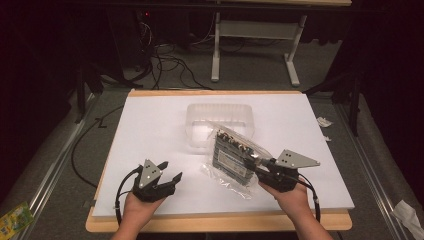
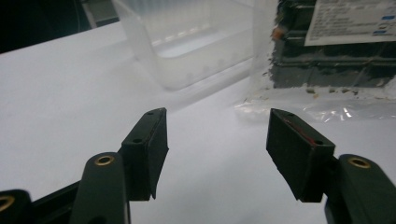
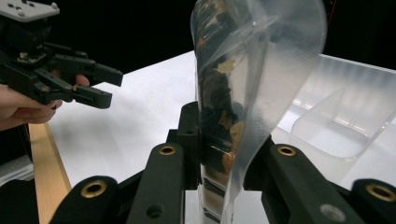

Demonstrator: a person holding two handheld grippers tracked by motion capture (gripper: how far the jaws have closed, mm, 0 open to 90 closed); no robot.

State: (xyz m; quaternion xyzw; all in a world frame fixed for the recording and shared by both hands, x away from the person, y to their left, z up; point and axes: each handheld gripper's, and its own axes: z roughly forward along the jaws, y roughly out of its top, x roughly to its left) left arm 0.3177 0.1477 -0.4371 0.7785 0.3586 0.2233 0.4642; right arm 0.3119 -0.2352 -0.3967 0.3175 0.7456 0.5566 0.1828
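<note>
A clear plastic bag (image 1: 234, 159) holding a dark block with a white label lies tilted on the white board, its far end leaning on a clear plastic tub (image 1: 220, 121). My right gripper (image 1: 256, 167) is shut on the bag's near edge; in the right gripper view the bag (image 3: 243, 93) stands upright between the closed jaws. My left gripper (image 1: 169, 171) rests open near the board's front left, with nothing between its fingers. In the left gripper view the bag (image 2: 327, 51) and the tub (image 2: 187, 42) lie ahead of the left gripper (image 2: 217, 140).
The white board (image 1: 150, 130) sits on a wooden table top (image 1: 210, 222). Crumpled scraps (image 1: 324, 121) lie off the board's right edge. A table frame and cables (image 1: 175, 62) stand on the floor beyond.
</note>
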